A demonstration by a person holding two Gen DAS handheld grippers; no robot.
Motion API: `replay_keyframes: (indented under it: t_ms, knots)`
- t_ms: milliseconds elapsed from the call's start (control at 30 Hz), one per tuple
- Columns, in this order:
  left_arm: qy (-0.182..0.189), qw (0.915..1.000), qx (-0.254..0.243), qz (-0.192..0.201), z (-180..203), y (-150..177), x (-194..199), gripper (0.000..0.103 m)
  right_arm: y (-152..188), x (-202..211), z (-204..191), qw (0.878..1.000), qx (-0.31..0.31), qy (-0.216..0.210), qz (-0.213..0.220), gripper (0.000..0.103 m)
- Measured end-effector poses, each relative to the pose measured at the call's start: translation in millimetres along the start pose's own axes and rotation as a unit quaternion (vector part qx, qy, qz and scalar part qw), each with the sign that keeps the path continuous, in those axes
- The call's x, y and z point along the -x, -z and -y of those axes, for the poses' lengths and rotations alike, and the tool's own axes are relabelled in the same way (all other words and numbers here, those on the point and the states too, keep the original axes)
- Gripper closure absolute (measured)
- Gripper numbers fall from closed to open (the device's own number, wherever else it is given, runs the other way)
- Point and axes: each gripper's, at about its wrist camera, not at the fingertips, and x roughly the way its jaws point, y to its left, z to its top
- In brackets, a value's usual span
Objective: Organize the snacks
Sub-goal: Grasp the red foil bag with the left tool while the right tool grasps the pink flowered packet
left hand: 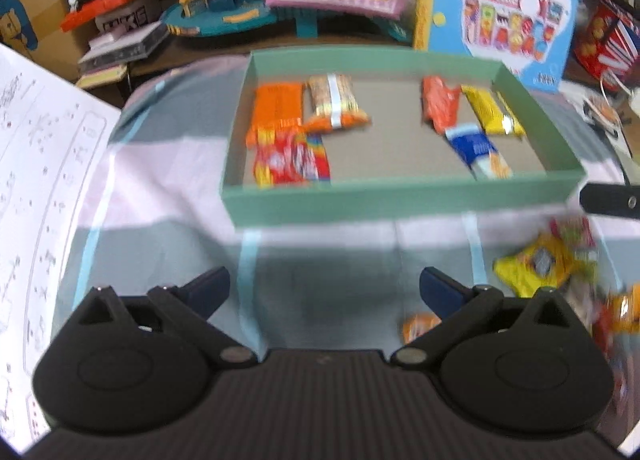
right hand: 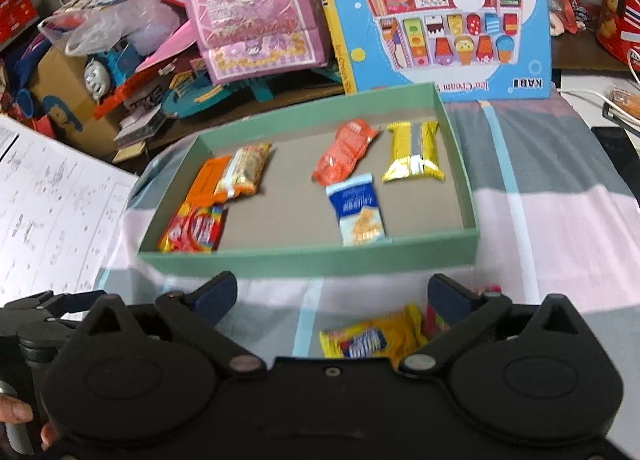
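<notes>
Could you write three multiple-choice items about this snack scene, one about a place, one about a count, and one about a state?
1. Where does the blue and white packet lie?
A. Inside the green box
B. On the printed sheet
C. On the cloth outside the box

2. How many snack packets lie inside the green box?
A. Three
B. Six
C. Nine

3. In what state is the right gripper?
A. Shut on a yellow packet
B. Open and holding nothing
C. Shut with nothing between its fingers

Answers:
1. A, since the packet rests on the box floor, near the front wall.
2. B, since three packets lie in the left group and three in the right group.
3. B, since its fingers stand wide apart, and the yellow packet lies on the cloth below, ungripped.
</notes>
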Motion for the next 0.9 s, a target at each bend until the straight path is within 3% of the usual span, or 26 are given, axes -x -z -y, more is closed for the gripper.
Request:
replay_keyframes:
  t_ms: [233,500,633,800,900]
  knots:
    - [0.008,0.9992,-0.021,-0.034,-0.7,50.3,2.1,0.000,37.1,10.8,5.2,1.000,-0.002,-0.008,-0.024,0.000]
    - [0.030,0.9945,-0.082,-0.058,0.1,92.0,7.0,0.000,80.1,22.9,17.7,0.998,-0.023,-0.009,-0.051,0.001]
    - [0.031,0.9920,-0.109,-0.057,7.2,101.3,6.0,0.000,102.2,32.1,25.8,0.997,-0.044,-0.012,-0.062,0.010]
    - [0.028,0.9888,-0.140,-0.043,18.8,100.1,1.8,0.000,126.7,40.0,30.6,0.994,-0.068,-0.023,-0.081,0.034]
    - [0.025,0.9875,-0.151,-0.037,24.3,96.5,-3.6,0.000,137.6,37.5,27.5,0.991,-0.080,-0.026,-0.105,0.036]
